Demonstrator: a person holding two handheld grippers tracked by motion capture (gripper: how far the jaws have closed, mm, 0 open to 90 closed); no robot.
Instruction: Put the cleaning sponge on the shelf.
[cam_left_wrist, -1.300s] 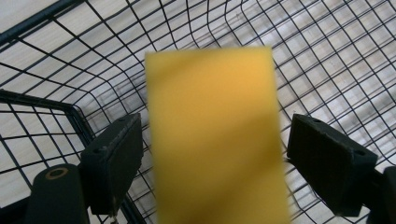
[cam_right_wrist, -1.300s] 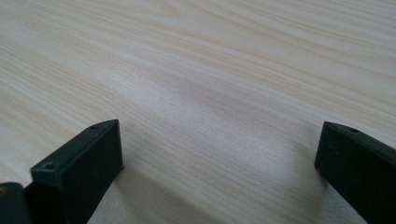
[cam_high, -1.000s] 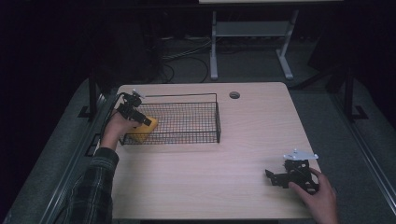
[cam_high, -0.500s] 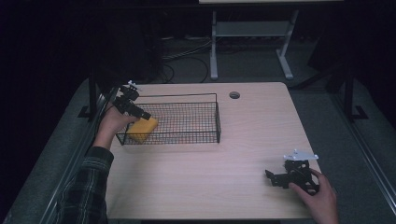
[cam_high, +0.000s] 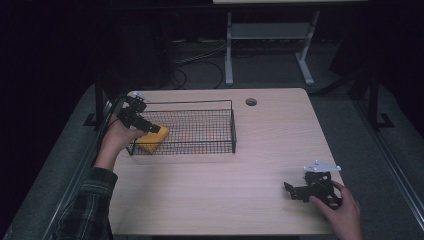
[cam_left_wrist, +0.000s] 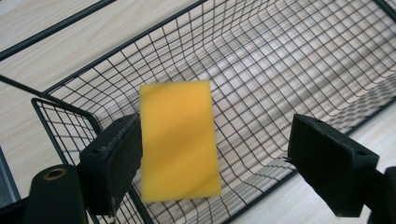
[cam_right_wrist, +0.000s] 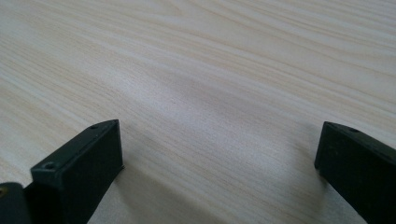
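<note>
In the left gripper view we see the fingers (cam_left_wrist: 112, 163) of the left gripper (cam_left_wrist: 212, 172) spread wide apart, holding nothing; the yellow sponge (cam_left_wrist: 180, 140) is between them, just beside one finger, and looks blurred. The sponge is over the near left corner of the black wire basket (cam_left_wrist: 299, 70). The right gripper (cam_right_wrist: 219, 172) has its fingers (cam_right_wrist: 81, 163) wide open too, low over the bare wooden counter (cam_right_wrist: 210, 70). From the high view, this gripper sits near the counter's front right edge, well apart from the basket.
</note>
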